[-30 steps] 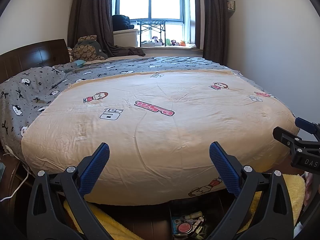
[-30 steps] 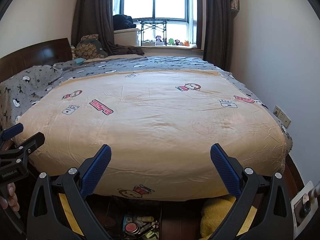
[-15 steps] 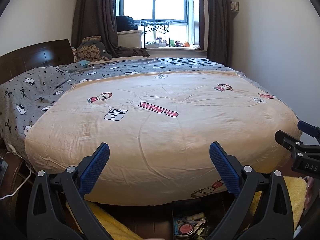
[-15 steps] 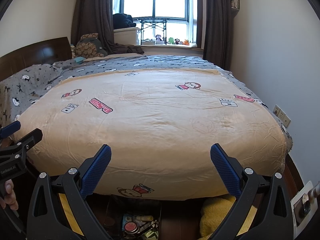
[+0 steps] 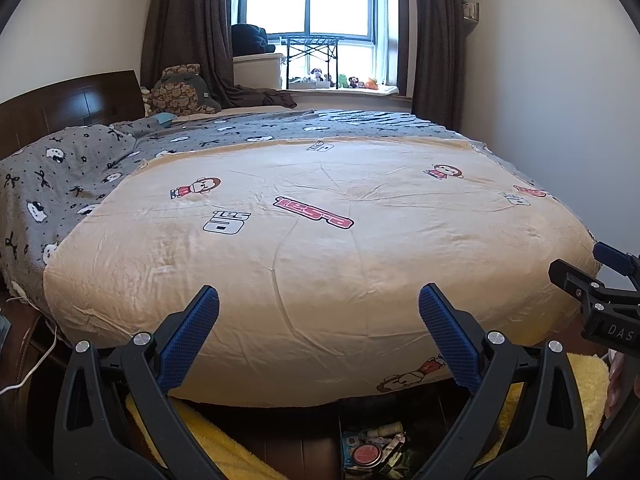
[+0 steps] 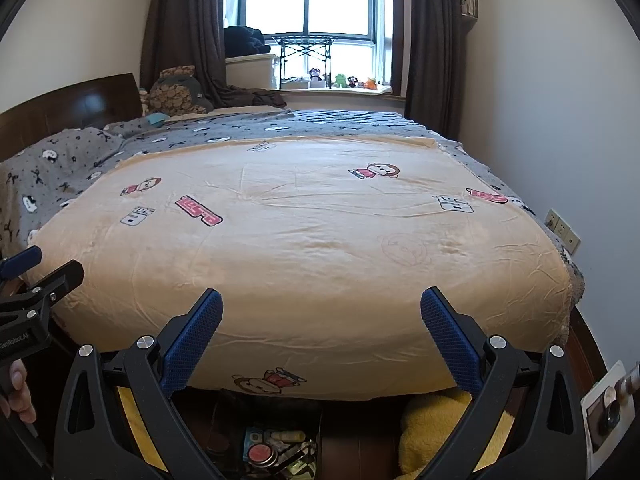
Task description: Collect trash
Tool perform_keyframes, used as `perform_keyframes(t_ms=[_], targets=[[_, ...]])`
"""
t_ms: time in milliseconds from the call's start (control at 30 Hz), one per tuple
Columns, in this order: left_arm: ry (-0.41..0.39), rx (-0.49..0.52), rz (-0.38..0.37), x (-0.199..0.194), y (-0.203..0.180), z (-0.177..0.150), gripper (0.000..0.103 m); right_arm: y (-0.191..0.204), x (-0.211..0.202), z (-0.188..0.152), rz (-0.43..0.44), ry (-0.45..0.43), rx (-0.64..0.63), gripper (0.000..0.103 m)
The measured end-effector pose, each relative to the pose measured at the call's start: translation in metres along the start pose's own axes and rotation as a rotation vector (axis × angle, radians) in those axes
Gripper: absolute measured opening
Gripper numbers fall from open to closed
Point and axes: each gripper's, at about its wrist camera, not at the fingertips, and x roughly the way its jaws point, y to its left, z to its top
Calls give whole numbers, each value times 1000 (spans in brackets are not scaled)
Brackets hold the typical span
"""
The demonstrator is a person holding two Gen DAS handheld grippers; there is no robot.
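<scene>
step: can't pin it — both my claws hang over the foot of the bed [image 5: 320, 240], nothing carried. Fits a scan for trash or a pause after a drop-off; pics don't settle which.
left claw [image 5: 319, 322]: released, blue pads spread wide, nothing between them. Aimed over the bed's near edge.
right claw [image 6: 321, 322]: released too, pads wide apart, empty. It shows at the right edge of the left view, beside the bed's near right corner.
trash: likeliest candidate is the clutter pile [image 5: 374, 450] on the floor just below the bed's foot edge — round red tin, small pale bottle, wrappers or packets, too small to sort. Seen in the right view too [image 6: 276, 452]. Bed top itself shows no loose litter.
next move: if that pile is the target, I'd need to tip a claw down and in under the bed's overhang, pick one piece, close on it. No bin or bag in view, so drop spot unknown.
surface: peach blanket [image 6: 320, 240] w/ cartoon prints, smooth, few creases, over a grey patterned cover [image 5: 60, 184] toward the bed's head.
floor: dark wood; yellow fluffy cloth [image 6: 432, 432] under the bed's foot, both sides of the pile.
room: window [image 5: 308, 0] beyond the bed's far side, dark curtains, toys on sill; wooden headboard [image 5: 68, 108] at bed's left; wall socket [image 6: 564, 230] right of bed.
</scene>
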Motion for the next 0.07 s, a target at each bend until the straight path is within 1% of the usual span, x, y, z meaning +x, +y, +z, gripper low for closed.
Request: perform_keyframes(t_ms=[67], targets=[[4,-5,-3,2,0,0,95,-1,2,0,-6,3,0,99]])
